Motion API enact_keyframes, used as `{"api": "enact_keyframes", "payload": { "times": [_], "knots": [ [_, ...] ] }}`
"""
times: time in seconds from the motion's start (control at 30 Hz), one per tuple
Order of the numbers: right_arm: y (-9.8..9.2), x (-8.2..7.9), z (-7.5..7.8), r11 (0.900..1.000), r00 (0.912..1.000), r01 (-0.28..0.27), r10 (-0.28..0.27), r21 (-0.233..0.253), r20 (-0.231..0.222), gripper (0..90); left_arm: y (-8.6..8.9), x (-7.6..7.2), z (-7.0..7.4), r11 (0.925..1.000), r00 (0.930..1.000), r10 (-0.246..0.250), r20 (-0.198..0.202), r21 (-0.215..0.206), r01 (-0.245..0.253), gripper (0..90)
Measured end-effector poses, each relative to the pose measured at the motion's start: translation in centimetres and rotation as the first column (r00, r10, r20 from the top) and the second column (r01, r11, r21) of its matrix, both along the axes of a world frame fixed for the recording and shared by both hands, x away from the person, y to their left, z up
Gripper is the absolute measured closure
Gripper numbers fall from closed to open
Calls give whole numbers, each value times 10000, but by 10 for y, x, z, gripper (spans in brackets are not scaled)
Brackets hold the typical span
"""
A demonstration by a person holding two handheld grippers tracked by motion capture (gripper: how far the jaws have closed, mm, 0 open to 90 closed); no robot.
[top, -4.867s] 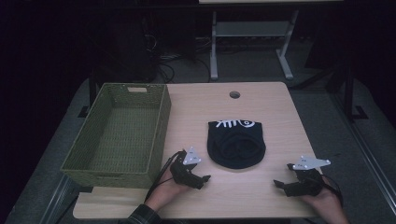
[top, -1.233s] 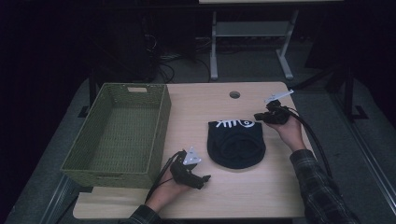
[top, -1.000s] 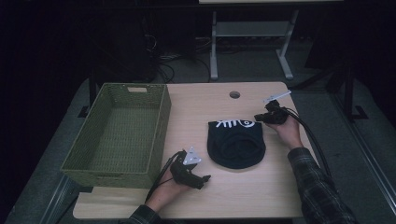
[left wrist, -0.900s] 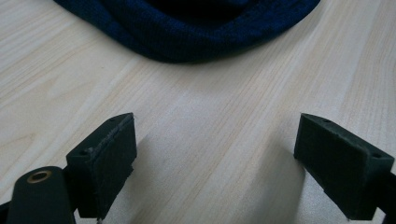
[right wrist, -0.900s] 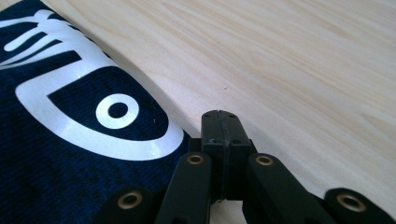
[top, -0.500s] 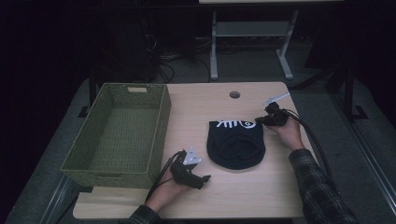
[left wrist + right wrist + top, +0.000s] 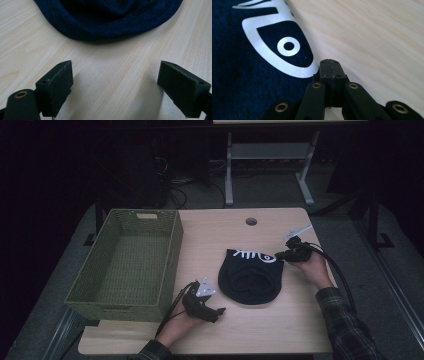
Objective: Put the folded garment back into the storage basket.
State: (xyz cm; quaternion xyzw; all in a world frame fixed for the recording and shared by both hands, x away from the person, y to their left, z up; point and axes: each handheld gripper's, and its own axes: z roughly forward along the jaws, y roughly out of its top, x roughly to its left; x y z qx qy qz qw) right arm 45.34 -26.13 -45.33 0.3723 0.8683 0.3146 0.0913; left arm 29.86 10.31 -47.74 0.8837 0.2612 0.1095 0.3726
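Dark navy knitted garment [image 7: 252, 277] lying bunched in a rounded heap on the right half of the light wooden table [image 7: 210, 237], nearer the front edge than the back. White fish-skeleton print [image 7: 254, 255] along its far edge, with a ringed eye [image 7: 288, 46] large and sharp in the right gripper view. Folds and a rolled hem visible at the near side, seen close in the left gripper view [image 7: 110, 17].

Right gripper [image 7: 278, 255] touching the garment's far right corner, held by the right hand [image 7: 311, 265], plaid sleeve [image 7: 347, 325] trailing toward the lower right. Jaws pressed together tip to tip in its own view [image 7: 330, 65], right at the cloth's edge beside the print; whether any fabric is pinched between them, impossible to tell.

Left gripper [image 7: 220, 311] resting on the table near the front edge, just beside the garment's near left side without touching it, gripped by the left hand [image 7: 180, 322]. Grey three-cornered plate [image 7: 205, 288] on top, black cable [image 7: 172, 307] looping back toward the person. Jaws spread wide in its own view [image 7: 113, 85], bare wood between them, garment hem just beyond.

Green woven basket [image 7: 172, 245] standing on the table's left side, overhanging the left edge. Round cable hole [image 7: 251, 221] near the table's far edge. Dark floor and a white metal stand [image 7: 265, 155] behind.
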Motion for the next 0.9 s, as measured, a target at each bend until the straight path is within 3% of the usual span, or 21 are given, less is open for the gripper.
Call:
{"api": "enact_keyframes", "payload": {
  "times": [0.2, 0.7, 0.9],
  "knots": [
    [0, -13, -1, 9999, 9999, -148, 148, -32, -53, 900, 0, 0, 0, 10000, 10000, 1, -2, 7, -1, 121],
    [1, -51, 0, 9976, 9971, -695, 695, -17, 303, 900, 0, 0, 0, 10000, 10000, 15, -27, 25, -15, 122],
    [0, -63, -1, 9966, 9966, -806, 804, 140, 183, 900, 0, 0, 0, 10000, 10000, 34, 3, -44, -34, 122]
  ]
}}
